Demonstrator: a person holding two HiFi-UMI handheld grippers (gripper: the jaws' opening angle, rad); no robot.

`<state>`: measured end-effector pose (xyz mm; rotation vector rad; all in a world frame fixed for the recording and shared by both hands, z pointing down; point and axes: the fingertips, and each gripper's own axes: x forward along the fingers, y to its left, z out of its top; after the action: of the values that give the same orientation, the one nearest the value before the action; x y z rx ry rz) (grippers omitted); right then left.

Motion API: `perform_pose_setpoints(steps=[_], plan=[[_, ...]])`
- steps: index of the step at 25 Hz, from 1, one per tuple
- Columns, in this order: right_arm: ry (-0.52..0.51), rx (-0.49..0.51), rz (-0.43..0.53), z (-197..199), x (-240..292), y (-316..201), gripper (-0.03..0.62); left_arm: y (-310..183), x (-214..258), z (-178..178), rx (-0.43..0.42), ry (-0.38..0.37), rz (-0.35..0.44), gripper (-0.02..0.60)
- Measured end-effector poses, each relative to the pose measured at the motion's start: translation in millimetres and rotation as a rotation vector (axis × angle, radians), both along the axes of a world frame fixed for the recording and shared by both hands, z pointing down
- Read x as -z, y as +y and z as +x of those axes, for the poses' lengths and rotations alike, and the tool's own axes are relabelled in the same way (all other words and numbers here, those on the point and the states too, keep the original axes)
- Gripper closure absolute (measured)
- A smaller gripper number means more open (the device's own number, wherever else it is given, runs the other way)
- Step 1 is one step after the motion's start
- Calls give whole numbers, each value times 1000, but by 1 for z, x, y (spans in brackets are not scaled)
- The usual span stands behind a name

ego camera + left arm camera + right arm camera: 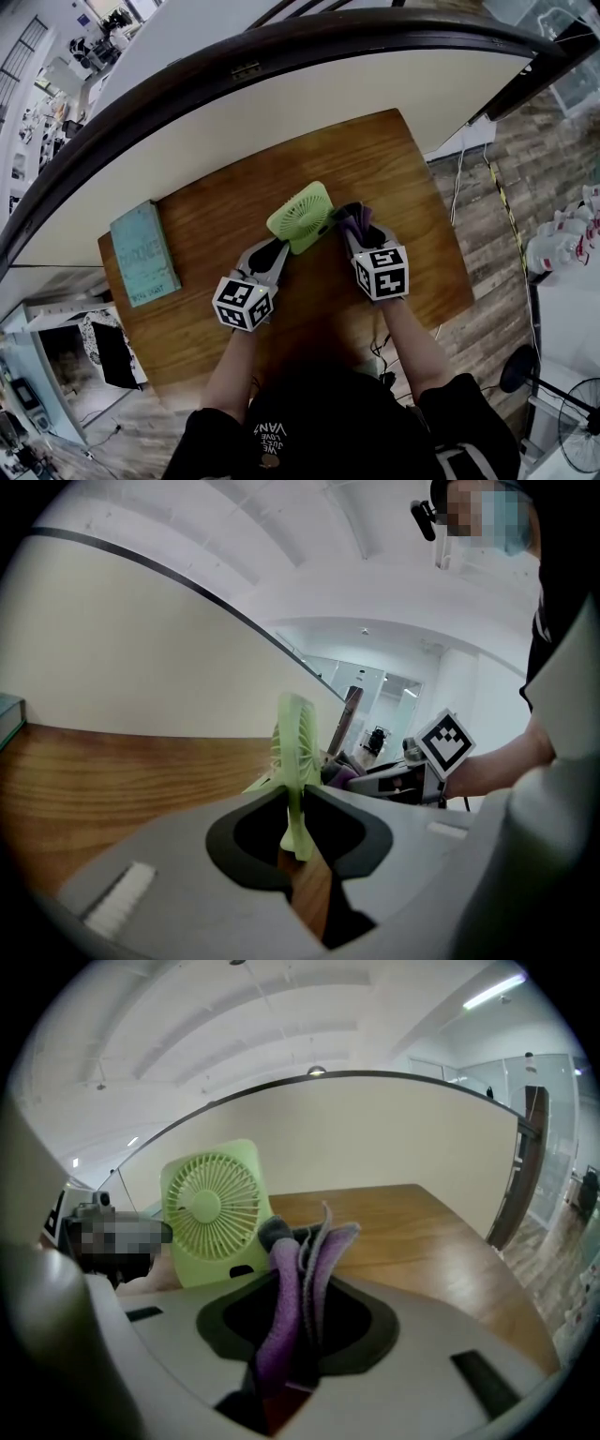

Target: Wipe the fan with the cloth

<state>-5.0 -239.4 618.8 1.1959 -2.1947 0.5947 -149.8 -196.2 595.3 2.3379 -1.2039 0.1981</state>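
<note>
Left jaws were clamped on the bottom edge of the green fan (296, 752), which stood upright on the wooden table (403, 178); I read the left gripper (298, 803) as holding it steady. Right jaws were pressed together on a folded purple cloth (298, 1269), whose loose end stuck up past the right gripper (295, 1288), just beside the fan's right side.

I saw the table set against a curved cream partition (281, 84) with a dark rim, and grey wood-look floor (553, 169) to the right, where a cable trailed and a black standing fan (577, 422) stood by the corner.

From the right gripper view I got the fan's round grille face-on. The left gripper view gave it edge-on, thin as a slat, with glass-walled rooms beyond. Only the head view showed me the teal book (143, 253) lying flat at the table's left edge, well apart from the fan.

Lettering on the book's cover and on the person's dark shirt was too blurred for me to read.
</note>
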Motion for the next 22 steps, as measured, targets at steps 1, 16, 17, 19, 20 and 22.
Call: perform_pose_setpoints(steps=[1, 16, 17, 19, 20, 22], plan=[[1, -5, 1, 1, 1, 1, 477, 0, 0, 0, 1, -2, 0, 517], [-70, 46, 29, -6, 45, 65, 477, 0, -3, -7, 91, -79, -52, 515], [-78, 53, 32, -7, 49, 72, 477, 1, -2, -7, 100, -82, -54, 514], [-91, 66, 41, -6, 56, 85, 477, 4, 2, -7, 120, -87, -50, 514], [-97, 74, 46, -6, 59, 90, 477, 5, 4, -8, 131, -92, -47, 514], [-109, 89, 51, -5, 65, 100, 477, 8, 9, -11, 156, -105, -44, 514]])
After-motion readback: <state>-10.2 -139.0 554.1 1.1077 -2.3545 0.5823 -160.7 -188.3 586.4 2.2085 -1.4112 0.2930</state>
